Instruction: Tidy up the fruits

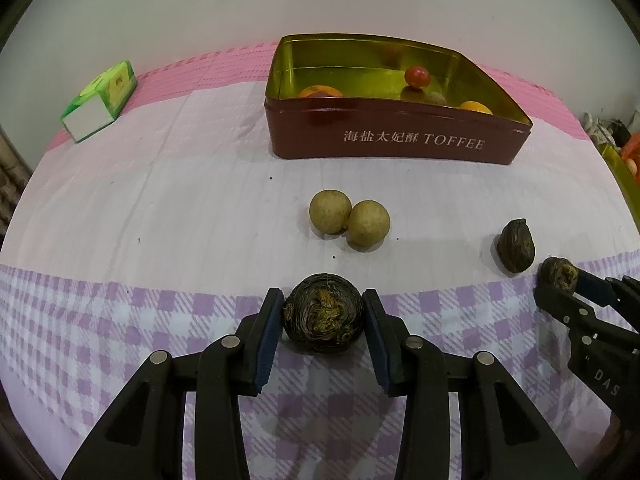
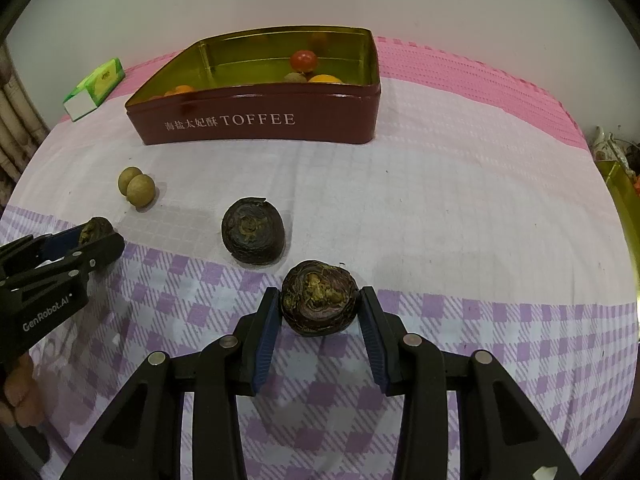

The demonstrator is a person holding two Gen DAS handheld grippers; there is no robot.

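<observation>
My left gripper is shut on a dark water chestnut; it also shows in the right wrist view. My right gripper is shut on another dark water chestnut, also seen at the right edge of the left wrist view. A third water chestnut lies loose on the cloth between them. Two tan longans lie touching each other in front of the red TOFFEE tin. The tin holds a red tomato, oranges and a longan.
A green and white tissue box lies at the back left. The table has a white, pink and purple checked cloth. A gold tin edge and clutter stand off the right side. A white wall runs behind.
</observation>
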